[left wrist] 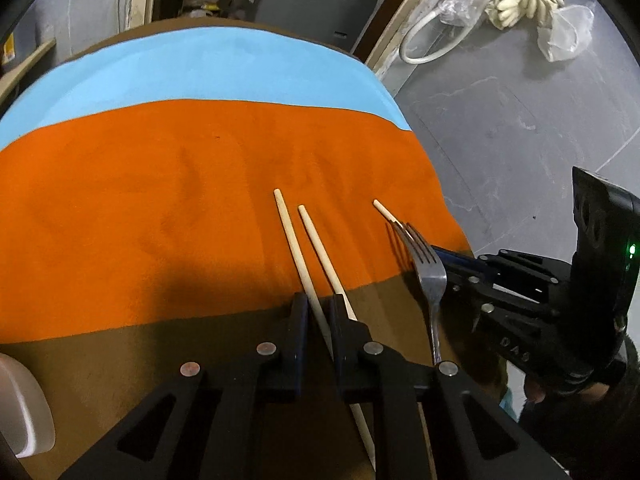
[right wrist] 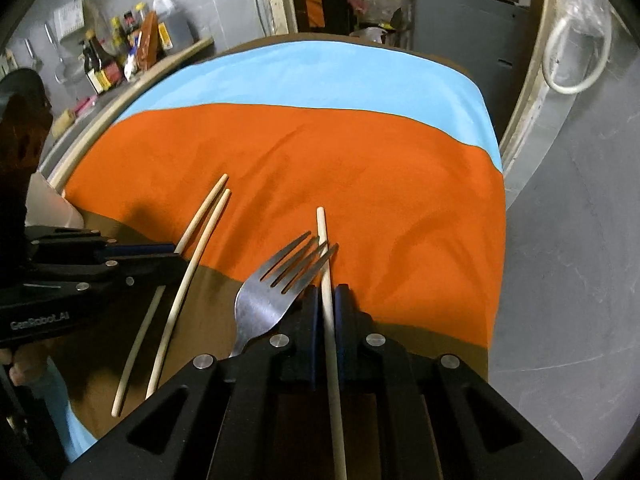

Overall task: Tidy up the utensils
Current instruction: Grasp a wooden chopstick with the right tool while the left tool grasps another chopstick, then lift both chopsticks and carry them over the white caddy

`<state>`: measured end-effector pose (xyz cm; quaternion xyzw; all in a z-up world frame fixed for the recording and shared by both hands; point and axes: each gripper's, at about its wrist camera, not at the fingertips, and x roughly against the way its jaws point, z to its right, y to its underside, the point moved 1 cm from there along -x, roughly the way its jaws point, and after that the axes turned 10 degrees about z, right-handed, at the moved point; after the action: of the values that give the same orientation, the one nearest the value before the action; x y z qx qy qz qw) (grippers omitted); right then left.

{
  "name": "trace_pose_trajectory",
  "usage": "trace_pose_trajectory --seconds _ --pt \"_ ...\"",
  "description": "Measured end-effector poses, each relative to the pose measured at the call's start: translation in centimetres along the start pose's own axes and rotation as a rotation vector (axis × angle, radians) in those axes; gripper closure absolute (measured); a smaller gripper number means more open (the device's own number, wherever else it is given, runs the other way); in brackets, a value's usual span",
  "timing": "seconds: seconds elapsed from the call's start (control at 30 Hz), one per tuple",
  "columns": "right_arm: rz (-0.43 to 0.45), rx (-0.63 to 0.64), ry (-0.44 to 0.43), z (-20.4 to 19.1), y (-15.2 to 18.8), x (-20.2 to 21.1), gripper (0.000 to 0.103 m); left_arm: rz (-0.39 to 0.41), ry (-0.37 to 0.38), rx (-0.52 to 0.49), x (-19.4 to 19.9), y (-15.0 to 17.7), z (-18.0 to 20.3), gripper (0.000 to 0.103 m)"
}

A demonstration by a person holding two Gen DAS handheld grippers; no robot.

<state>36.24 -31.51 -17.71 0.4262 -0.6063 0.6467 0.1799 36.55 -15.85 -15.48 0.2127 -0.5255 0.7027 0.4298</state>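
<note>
A striped cloth covers the tabletop; bottles stand at ten o'clock. Left hand-held gripper pinches one chopstick; right hand-held gripper pinches another chopstick, its rear end hidden.

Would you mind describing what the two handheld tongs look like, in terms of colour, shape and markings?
Both are matte black, angular linkages with triangular cut-outs and round silver pivot pins; the fingers carry dark blue pads. The left tongs bear white "GenRobot.AI" lettering on the side. The right tongs show embossed letters, apparently "DAS", and a boxy black module with a green light. Skin shows at both grips; no cables are visible.
</note>
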Motion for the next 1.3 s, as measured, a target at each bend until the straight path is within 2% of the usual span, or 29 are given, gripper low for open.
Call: trace_pose_trajectory --seconds 0.13,0.17,0.27,0.37,0.47,0.6,0.7,0.87,0.93,1.17,1.3 --pt "-0.012 0.011 0.029 -0.8 -0.3 0.2 0.096 -0.001 0.005 0.016 -0.3 0.0 0.1 0.091" --pt "-0.006 0.003 0.028 -0.8 -0.3 0.4 0.099 0.002 0.001 0.013 -0.3 0.0 0.1 0.093" --pt "0.027 -0.049 0.019 -0.8 0.0 1.2 0.099 0.02 -0.017 0.02 0.2 0.3 0.1 0.096" --pt "0.099 -0.158 0.004 -0.6 0.7 3.0 0.099 0.042 -0.012 0.059 1.3 0.8 -0.4 0.098" --pt "0.172 -0.242 -0.004 -0.6 1.7 4.6 0.099 0.074 -0.009 0.081 2.9 1.5 -1.0 0.098" --pt "0.219 -0.326 0.008 -1.1 2.8 6.6 0.099 0.104 -0.01 0.096 5.4 2.7 -1.7 0.098" --pt "0.246 -0.362 0.034 -1.5 3.6 8.2 0.099 0.163 0.012 0.109 7.9 3.4 -2.1 0.098" --pt "0.27 -0.398 0.07 -2.5 4.4 10.6 0.099 0.257 0.058 0.072 11.6 3.6 -1.6 0.098" --pt "0.305 -0.416 0.076 -3.2 4.6 12.3 0.099 0.275 0.064 0.053 12.7 3.5 -1.5 0.098" --pt "0.498 -0.397 0.016 -7.5 2.6 16.5 0.099 0.382 0.111 0.046 18.1 2.4 -2.9 0.098" --pt "0.589 -0.369 -0.073 -11.3 0.2 17.1 0.099 0.455 0.1 0.047 21.7 1.8 -4.7 0.098"
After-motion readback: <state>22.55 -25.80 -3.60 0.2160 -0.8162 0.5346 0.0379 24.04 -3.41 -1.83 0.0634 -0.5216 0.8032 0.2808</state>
